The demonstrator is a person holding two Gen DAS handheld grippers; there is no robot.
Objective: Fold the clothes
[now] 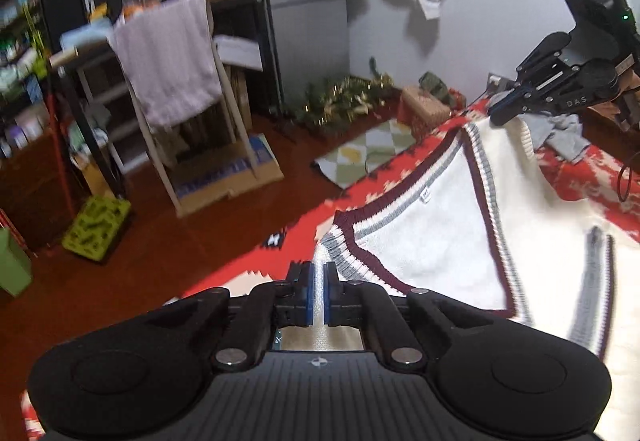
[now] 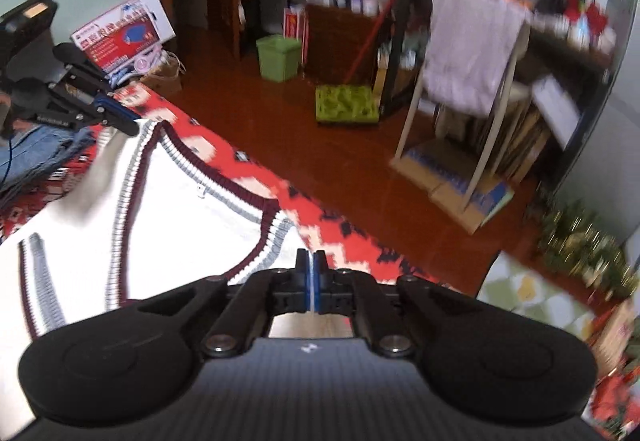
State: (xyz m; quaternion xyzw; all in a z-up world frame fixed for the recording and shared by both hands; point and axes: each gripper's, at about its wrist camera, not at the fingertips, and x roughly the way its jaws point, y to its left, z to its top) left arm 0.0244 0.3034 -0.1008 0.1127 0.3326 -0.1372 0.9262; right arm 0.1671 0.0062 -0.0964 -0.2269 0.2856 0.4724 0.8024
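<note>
Left wrist view: the left gripper is clamped on the shoulder of a white knit vest, its blue pads narrowly parted with a strip of white ribbed cloth between them. The vest, trimmed in maroon and grey at its V-neck, lies spread on a red patterned blanket. At the vest's far shoulder the right gripper pinches the cloth, lifting it slightly. A crumpled grey garment lies on the blanket just beyond the vest. Across the red floor from the vest stands a drying rack hung with a pale towel.

Right wrist view: the right gripper has its fingers pressed nearly together; only a thin pale line shows between the pads, near the vest's collar edge. The left gripper grips the vest's far shoulder. Folded denim lies beside the vest on the blanket. A green bin stands on the floor well apart from the vest.
</note>
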